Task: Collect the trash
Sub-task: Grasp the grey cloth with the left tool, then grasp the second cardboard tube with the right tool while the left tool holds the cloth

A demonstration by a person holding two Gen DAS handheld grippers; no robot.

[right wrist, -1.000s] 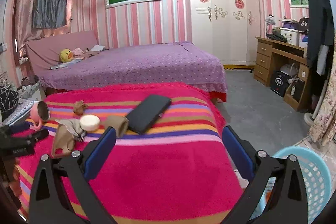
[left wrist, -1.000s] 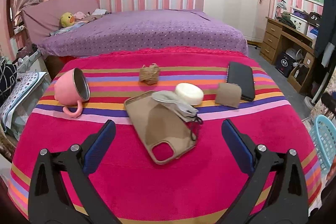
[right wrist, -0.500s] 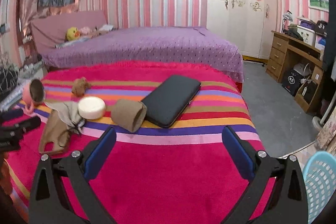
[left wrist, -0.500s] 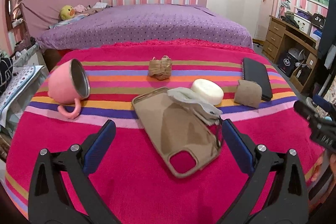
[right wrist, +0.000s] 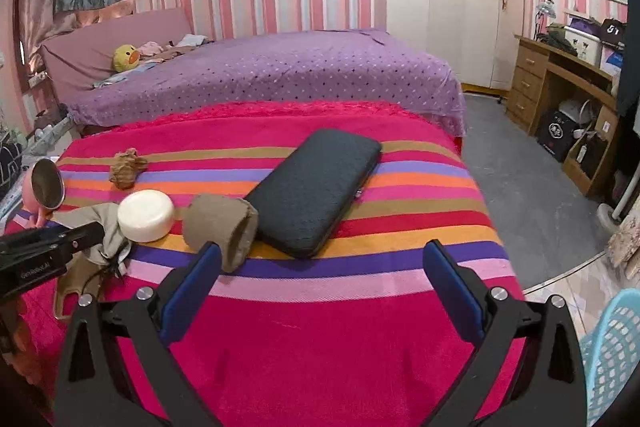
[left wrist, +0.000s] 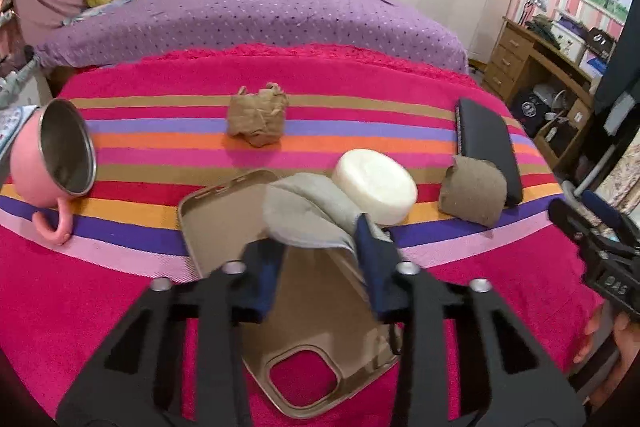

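Observation:
A grey face mask [left wrist: 308, 215] lies across a tan phone case [left wrist: 280, 307] on the striped red blanket [left wrist: 100, 307]. My left gripper [left wrist: 320, 259] has its blue pads narrowed around the mask's near end. A crumpled brown paper ball [left wrist: 258, 121] lies further back, and a brown crushed paper cup [left wrist: 472, 193] lies to the right. My right gripper [right wrist: 320, 287] is open and empty over the blanket, with the crushed cup [right wrist: 222, 227] just beyond its left finger. The mask [right wrist: 100, 231] shows at the left there.
A white round puck [left wrist: 376, 185], a black wallet [left wrist: 488, 147] and a tipped pink mug [left wrist: 52, 163] also lie on the blanket. A light blue basket [right wrist: 612, 359] stands on the floor at the right. A purple bed is behind, a wooden desk at the right.
My left gripper has moved forward and closed from wide open onto the mask. My right gripper has moved closer to the crushed cup and wallet, still open.

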